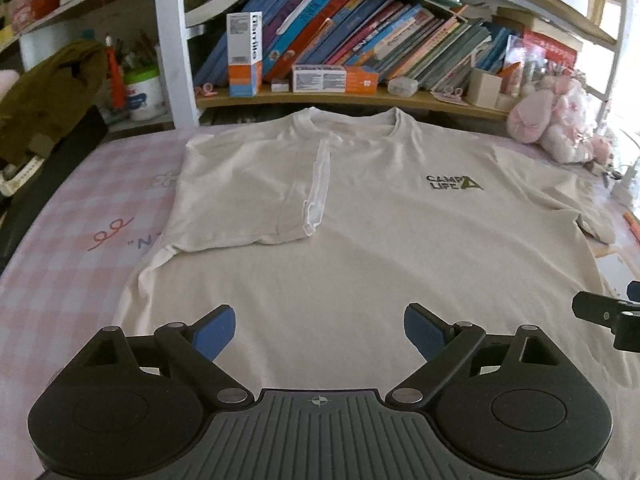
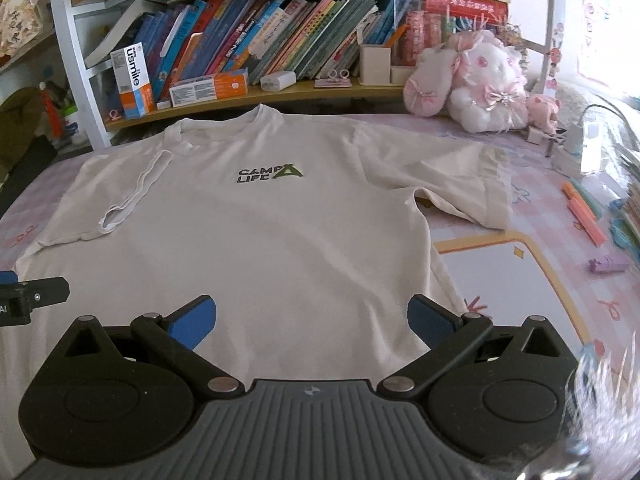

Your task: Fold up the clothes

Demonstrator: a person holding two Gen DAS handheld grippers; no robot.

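A cream T-shirt (image 1: 360, 248) with a green "CAMP LIFE" print (image 1: 454, 183) lies flat, face up, collar toward the bookshelf. Its left sleeve (image 1: 248, 192) is folded inward over the chest; its right sleeve (image 2: 460, 180) lies spread out on the mat. My left gripper (image 1: 320, 330) hovers open over the lower hem with nothing between its blue pads. My right gripper (image 2: 312, 326) is open too, over the lower right part of the T-shirt (image 2: 260, 240). A black part of each gripper shows at the edge of the other's view.
A pink checked mat (image 1: 72, 216) covers the table. Behind stands a shelf of books (image 1: 360, 36) and boxes. A pink plush rabbit (image 2: 480, 84) sits at the back right. Highlighter pens (image 2: 584, 216), a charger and a purple clip (image 2: 608, 266) lie at the right. An olive garment (image 1: 48, 92) hangs far left.
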